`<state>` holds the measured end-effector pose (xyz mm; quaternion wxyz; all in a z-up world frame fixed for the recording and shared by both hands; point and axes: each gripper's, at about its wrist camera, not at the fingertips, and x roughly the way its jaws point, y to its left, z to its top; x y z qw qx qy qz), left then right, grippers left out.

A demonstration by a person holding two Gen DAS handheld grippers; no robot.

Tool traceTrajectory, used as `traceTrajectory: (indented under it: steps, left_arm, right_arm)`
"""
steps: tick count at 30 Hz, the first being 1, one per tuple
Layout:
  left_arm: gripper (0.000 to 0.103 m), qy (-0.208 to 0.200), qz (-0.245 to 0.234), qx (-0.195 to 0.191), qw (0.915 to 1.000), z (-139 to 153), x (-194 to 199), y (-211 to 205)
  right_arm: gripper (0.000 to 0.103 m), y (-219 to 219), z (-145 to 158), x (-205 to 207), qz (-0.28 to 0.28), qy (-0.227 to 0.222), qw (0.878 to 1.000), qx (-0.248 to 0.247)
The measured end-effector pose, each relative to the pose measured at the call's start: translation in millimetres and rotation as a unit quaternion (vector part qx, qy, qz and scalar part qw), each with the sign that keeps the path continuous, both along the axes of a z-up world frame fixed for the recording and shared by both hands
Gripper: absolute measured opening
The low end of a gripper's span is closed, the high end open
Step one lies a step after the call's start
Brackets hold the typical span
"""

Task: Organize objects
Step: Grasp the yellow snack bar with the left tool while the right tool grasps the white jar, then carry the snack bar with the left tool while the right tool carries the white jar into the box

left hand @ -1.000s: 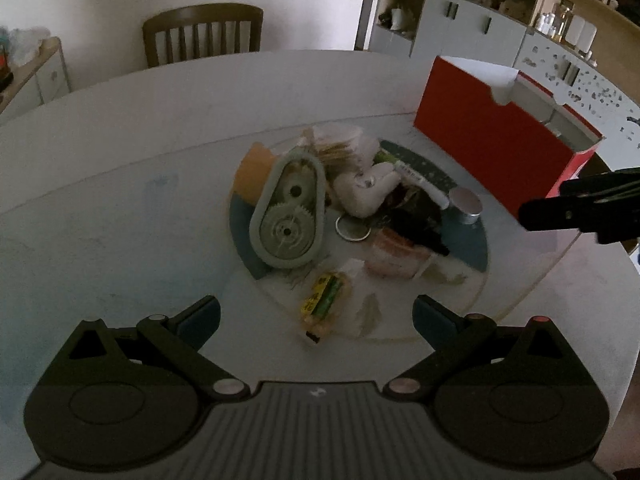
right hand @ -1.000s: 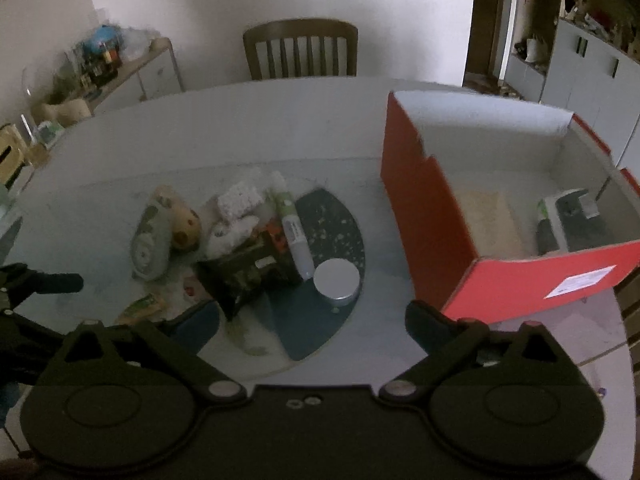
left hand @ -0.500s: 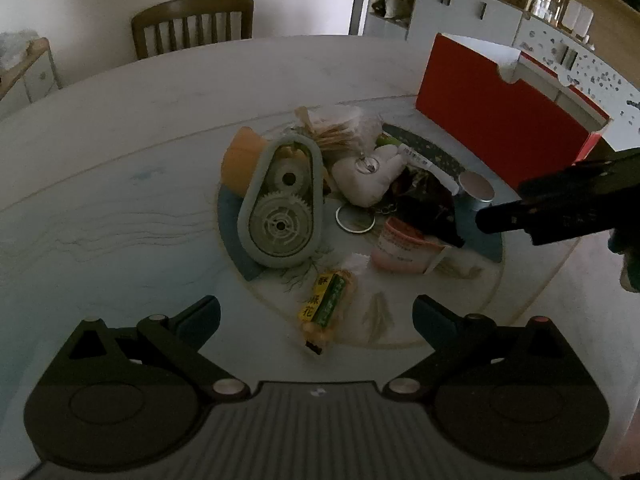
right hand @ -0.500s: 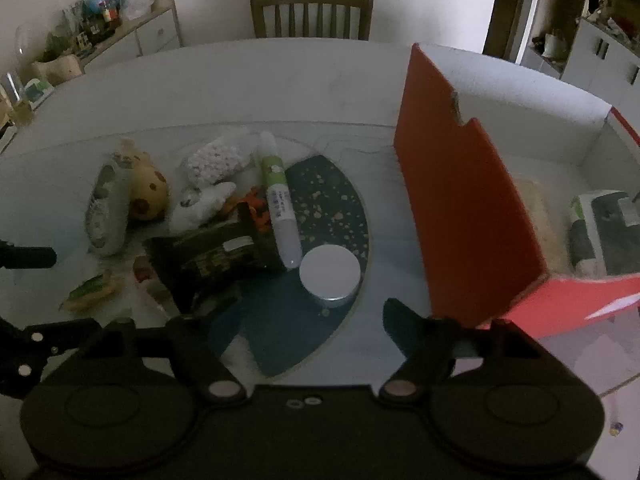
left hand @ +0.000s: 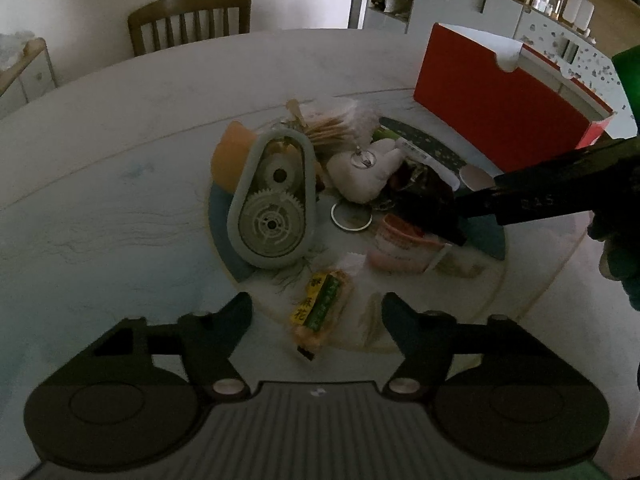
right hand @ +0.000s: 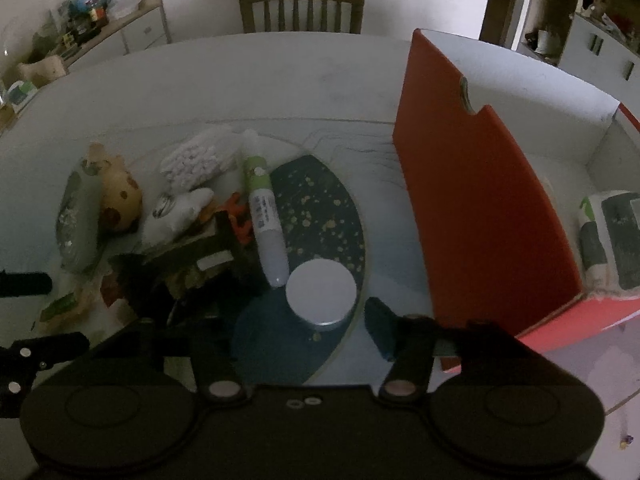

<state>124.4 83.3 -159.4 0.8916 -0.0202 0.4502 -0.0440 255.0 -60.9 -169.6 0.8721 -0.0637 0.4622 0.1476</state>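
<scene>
A pile of small objects lies on a round patterned plate (right hand: 320, 208) on the table. My left gripper (left hand: 318, 312) hangs over a yellow-green snack packet (left hand: 320, 308); its jaws are closing and the packet lies between them, untouched. My right gripper (right hand: 296, 320) is low over a round white tin (right hand: 320, 296); its jaws are closing around the tin with gaps on both sides. In the left wrist view the right gripper (left hand: 460, 204) reaches in over a dark packet (left hand: 424, 200). An open red box (right hand: 480, 220) stands to the right.
In the pile lie a grey-green gear toy (left hand: 272, 208), a white plush (left hand: 364, 176), a pink packet (left hand: 400, 248), a metal ring (left hand: 351, 216) and a green-white tube (right hand: 264, 216). The box holds a green-white pack (right hand: 612, 240). A chair (right hand: 302, 8) stands behind the table.
Both grippers' jaws have narrowed. The right gripper has come down and forward toward the white tin, and in the left wrist view it now reaches over the dark packet.
</scene>
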Motion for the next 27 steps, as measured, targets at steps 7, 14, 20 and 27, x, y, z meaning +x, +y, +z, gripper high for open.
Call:
traceTrajectory:
  steps: [7, 14, 20, 27]
  left_arm:
    - [0.037, 0.005, 0.000, 0.012, 0.9999, 2, 2, -2]
    - [0.022, 0.010, -0.002, 0.018, 0.9998, 2, 1, -6]
    - [0.021, 0.012, 0.002, 0.009, 0.9999, 3, -2, -7]
    - [0.021, 0.014, 0.011, -0.003, 0.9998, 10, -10, -8]
  right_arm:
    - [0.045, 2, -2, 4, -0.003, -0.011, 1.000, 0.001]
    - [0.038, 2, -2, 0, 0.004, -0.017, 1.000, -0.011]
    - [0.038, 0, 5, -12, 0.008, -0.011, 1.000, -0.005]
    - [0.038, -7, 28, -37, 0.017, -0.015, 1.000, 0.012]
